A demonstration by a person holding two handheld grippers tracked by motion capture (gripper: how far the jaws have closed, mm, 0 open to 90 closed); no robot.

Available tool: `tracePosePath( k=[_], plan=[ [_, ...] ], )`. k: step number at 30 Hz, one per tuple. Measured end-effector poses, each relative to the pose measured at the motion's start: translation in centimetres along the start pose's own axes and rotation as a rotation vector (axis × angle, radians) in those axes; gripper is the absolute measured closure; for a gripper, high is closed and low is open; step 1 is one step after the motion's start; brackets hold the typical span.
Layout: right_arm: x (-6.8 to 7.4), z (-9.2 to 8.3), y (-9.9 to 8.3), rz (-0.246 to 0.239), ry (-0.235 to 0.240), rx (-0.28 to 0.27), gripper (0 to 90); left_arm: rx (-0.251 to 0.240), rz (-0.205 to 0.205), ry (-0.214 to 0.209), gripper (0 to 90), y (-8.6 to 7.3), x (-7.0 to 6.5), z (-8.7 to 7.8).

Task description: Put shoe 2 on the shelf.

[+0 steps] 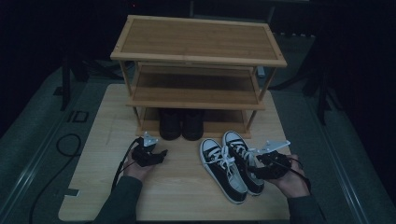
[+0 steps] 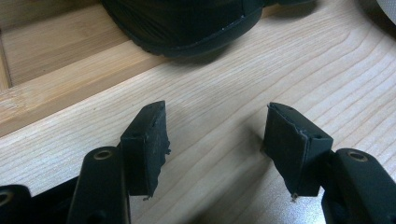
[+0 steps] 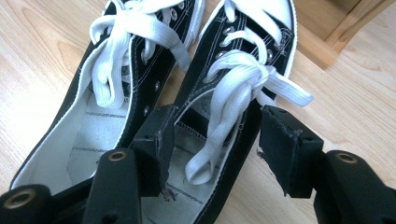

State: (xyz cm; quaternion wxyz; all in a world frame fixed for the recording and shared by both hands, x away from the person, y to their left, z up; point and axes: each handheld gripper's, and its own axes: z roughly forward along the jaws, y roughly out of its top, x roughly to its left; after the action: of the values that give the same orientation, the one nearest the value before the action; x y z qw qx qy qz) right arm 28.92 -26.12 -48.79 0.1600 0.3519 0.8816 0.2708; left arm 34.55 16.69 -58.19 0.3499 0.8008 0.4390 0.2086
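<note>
A pair of black canvas sneakers with white laces and toe caps lies on the wooden table, the left sneaker (image 1: 222, 170) (image 3: 116, 60) close beside the right sneaker (image 1: 243, 158) (image 3: 243, 70). My right gripper (image 1: 261, 165) (image 3: 215, 140) is open around the right sneaker near its heel opening. One jaw sits at that shoe's inner wall and the other stands just outside its outer wall, with a small gap. My left gripper (image 1: 161, 154) (image 2: 217, 140) rests open and empty low over the table, pointing at a black shoe (image 2: 187, 23).
A three-tier bamboo shoe rack (image 1: 198, 39) stands at the back of the table (image 1: 102, 186). A pair of black shoes (image 1: 181, 123) sits on its bottom shelf (image 2: 56, 88). The rack's front corner (image 3: 336, 28) is just beyond the sneakers' toes.
</note>
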Motion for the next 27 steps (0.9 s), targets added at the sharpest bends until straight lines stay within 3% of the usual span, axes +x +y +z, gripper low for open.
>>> tracePosePath(
  k=[17,27],
  plan=[
    [1.0,-0.4,0.0,-0.017,0.040,-0.023,47.2,0.000,0.000,0.000,40.2,0.0,0.0,0.0],
    [1.8,1.0,0.0,-0.023,0.075,0.015,46.3,0.000,0.000,0.000,40.2,0.0,0.0,0.0]
  ],
)
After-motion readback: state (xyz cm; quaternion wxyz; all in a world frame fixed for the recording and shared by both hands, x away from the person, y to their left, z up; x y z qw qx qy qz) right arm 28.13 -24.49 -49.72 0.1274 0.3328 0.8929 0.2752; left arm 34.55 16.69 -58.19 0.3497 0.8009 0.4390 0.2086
